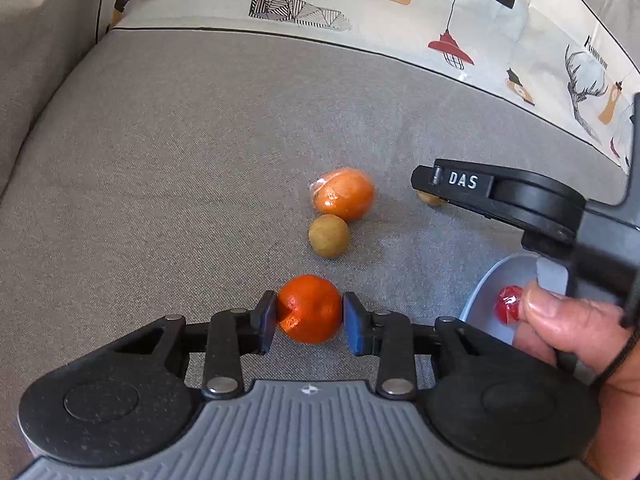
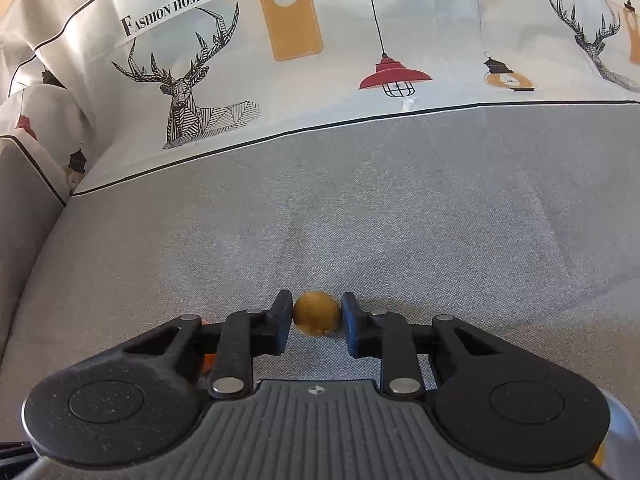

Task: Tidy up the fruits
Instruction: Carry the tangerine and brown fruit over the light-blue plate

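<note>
In the left wrist view my left gripper (image 1: 310, 314) is shut on a bright orange mandarin (image 1: 309, 307) just above the grey cloth. Ahead lie a small brown round fruit (image 1: 329, 236) and a plastic-wrapped mandarin (image 1: 343, 193), touching each other. My right gripper's body (image 1: 500, 196) reaches in from the right, held by a hand; another brown fruit (image 1: 429, 198) peeks from under its tip. In the right wrist view my right gripper (image 2: 317, 322) is shut on a small brown round fruit (image 2: 317, 312) at the cloth surface.
A grey bowl (image 1: 486, 284) at the right holds a red wrapped ball (image 1: 509, 304). The grey cloth (image 2: 320, 208) ends at a printed border with deer and lamps (image 2: 200, 92). An orange fruit (image 2: 207, 362) shows behind my right gripper's left arm.
</note>
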The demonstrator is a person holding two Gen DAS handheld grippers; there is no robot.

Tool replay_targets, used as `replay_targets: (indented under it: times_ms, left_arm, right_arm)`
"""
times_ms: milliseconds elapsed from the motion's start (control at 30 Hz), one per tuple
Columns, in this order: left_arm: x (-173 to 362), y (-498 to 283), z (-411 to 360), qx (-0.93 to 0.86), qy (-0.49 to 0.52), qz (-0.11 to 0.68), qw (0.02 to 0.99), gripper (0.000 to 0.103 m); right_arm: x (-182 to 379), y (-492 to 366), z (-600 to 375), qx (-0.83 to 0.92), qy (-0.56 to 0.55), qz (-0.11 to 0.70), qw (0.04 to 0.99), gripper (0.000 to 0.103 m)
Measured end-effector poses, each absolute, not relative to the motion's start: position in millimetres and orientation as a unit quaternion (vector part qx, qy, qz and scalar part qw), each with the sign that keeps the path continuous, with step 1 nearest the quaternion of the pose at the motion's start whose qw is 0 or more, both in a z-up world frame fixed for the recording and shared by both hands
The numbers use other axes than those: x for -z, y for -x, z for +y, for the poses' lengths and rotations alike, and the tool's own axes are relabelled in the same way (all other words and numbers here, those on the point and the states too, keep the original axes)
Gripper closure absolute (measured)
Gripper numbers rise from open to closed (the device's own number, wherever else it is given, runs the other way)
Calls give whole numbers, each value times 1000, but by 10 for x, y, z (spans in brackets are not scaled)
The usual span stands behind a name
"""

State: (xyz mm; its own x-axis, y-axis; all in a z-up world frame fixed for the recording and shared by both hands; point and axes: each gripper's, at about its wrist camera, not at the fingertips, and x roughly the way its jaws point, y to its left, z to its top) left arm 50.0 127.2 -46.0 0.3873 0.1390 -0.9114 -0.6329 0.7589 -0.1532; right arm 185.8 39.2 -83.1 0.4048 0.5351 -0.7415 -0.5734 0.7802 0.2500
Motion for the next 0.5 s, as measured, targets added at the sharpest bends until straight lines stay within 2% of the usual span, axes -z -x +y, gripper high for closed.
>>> replay_targets:
  times_ms: [300,500]
  left_arm:
    - [235,-307,1288,-264,255,454,812,65]
    - [-190,-15,1084,-289,182,391,855,65]
  right_arm:
    - [370,-1715,158,-354,5,385,852,76]
    - [-45,-1478,-309,-368,-15,342,865,75]
